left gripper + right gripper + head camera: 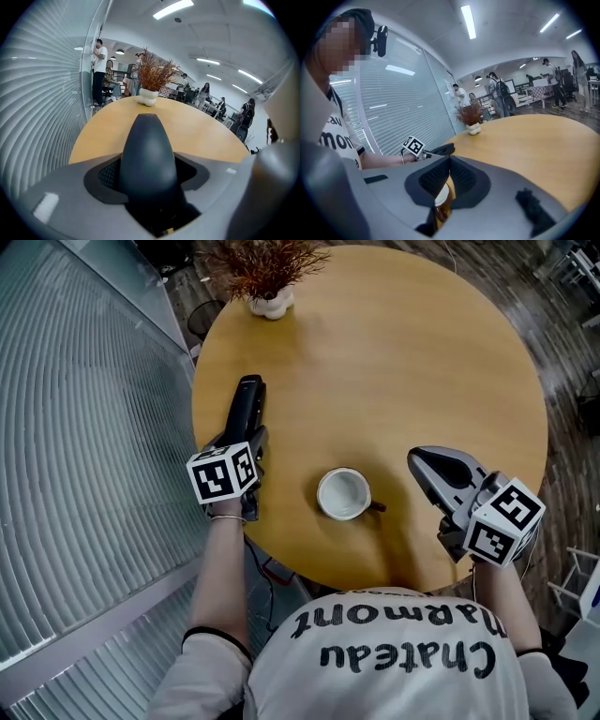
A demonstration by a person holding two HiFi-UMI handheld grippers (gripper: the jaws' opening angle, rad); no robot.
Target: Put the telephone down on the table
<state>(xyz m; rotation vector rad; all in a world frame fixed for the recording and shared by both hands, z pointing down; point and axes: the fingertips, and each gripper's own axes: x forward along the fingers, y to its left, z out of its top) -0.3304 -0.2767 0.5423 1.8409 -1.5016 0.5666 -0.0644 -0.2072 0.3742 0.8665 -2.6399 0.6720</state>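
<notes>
Left tongs (pixel 251 439), clamped on the black telephone (pixel 248 401) at frame left, hold it level close over the worktop (pixel 422 362), presumably for set-down (right tongs (pixel 439 470) closed, empty, parked lower right).

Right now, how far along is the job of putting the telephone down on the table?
Nothing looks finished yet. In hand: the telephone is clamped between the fingers of the left gripper, out over the left side of the table; I can't tell whether it touches the wood. The right gripper is shut and empty, near the cup. Left to do: rest the telephone on the table and let go.
</notes>
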